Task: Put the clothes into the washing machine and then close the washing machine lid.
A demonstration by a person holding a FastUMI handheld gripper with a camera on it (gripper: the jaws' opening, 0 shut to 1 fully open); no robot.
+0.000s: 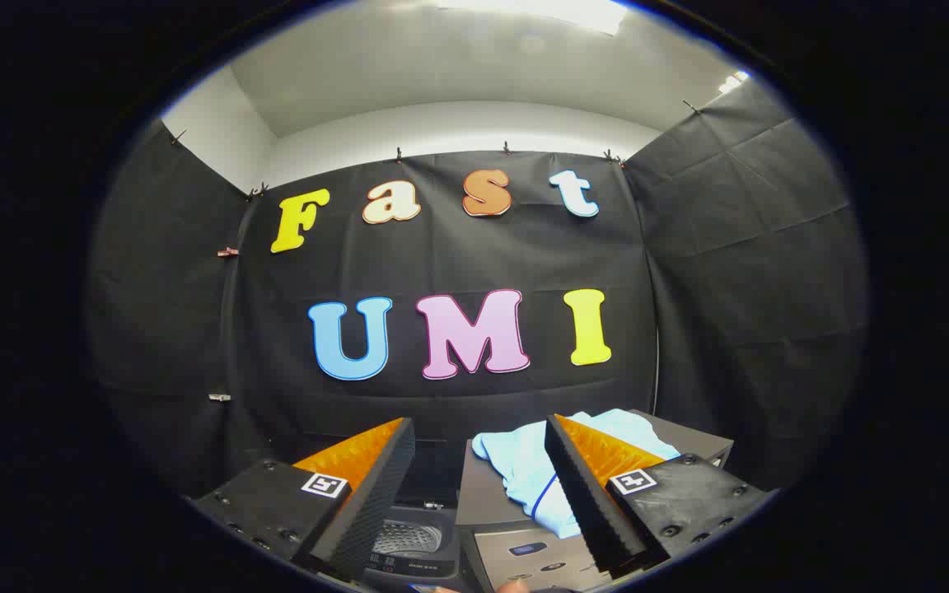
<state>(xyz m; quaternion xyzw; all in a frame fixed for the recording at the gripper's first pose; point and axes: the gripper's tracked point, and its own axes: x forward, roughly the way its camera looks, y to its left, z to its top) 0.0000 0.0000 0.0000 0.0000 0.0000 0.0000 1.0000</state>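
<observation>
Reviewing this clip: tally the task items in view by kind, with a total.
Washing machines: 2, an open one between the fingers and a closed grey one beside it.
Garments: 1, a light blue one on the closed machine.
Hand-held gripper: 1, open.
Total: 4

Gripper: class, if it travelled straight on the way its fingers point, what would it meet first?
Probably the booth's black cloth wall. The gripper is open, aimed above the washing machine and the light blue clothes, which lie lower, ahead between its fingers. Depth is unclear.
</observation>
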